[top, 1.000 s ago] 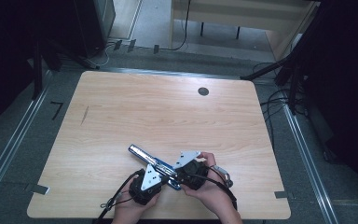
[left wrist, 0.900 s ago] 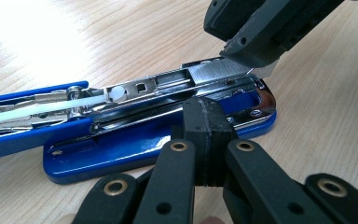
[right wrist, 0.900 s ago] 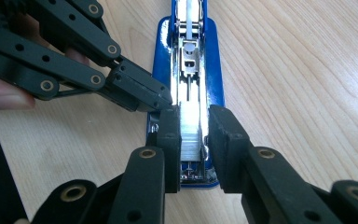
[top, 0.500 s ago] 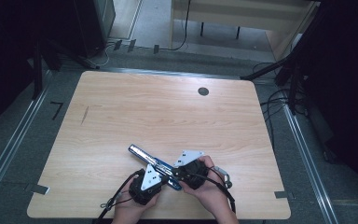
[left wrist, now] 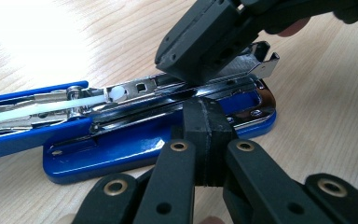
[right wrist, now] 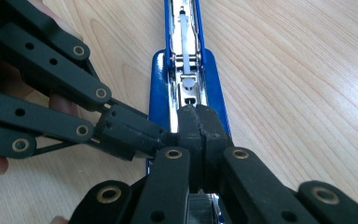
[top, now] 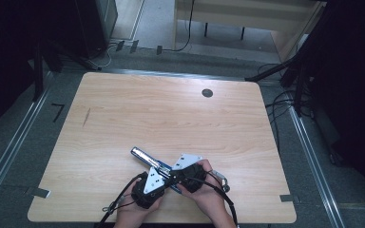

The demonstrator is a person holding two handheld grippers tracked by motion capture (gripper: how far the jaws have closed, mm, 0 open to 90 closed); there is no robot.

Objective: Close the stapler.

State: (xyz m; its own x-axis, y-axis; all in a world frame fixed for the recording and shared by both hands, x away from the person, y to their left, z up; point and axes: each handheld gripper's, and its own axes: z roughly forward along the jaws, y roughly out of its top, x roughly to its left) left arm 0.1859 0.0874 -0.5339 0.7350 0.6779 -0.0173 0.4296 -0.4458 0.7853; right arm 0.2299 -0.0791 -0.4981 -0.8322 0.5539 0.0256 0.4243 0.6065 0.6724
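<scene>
A blue stapler (top: 145, 156) lies opened out flat near the table's front edge, its metal magazine (left wrist: 135, 91) and white pusher (right wrist: 186, 28) exposed. My left gripper (left wrist: 205, 116) is shut, its joined tips against the side of the magazine above the blue base (left wrist: 121, 149). My right gripper (right wrist: 199, 121) is shut too, its tips on top of the magazine's end. In the left gripper view the right gripper (left wrist: 186, 70) comes down from the upper right. In the right gripper view the left gripper (right wrist: 161, 135) comes in from the left, and the two tips meet. Whether either pair pinches metal is hidden.
The wooden table (top: 171, 109) has a round cable hole (top: 207, 93) at the back and a dark mark (top: 86, 116) at the left. Both hands sit at the front edge (top: 171, 219). Another desk (top: 247, 19) stands beyond, and cables (top: 285, 99) run along the floor at the right.
</scene>
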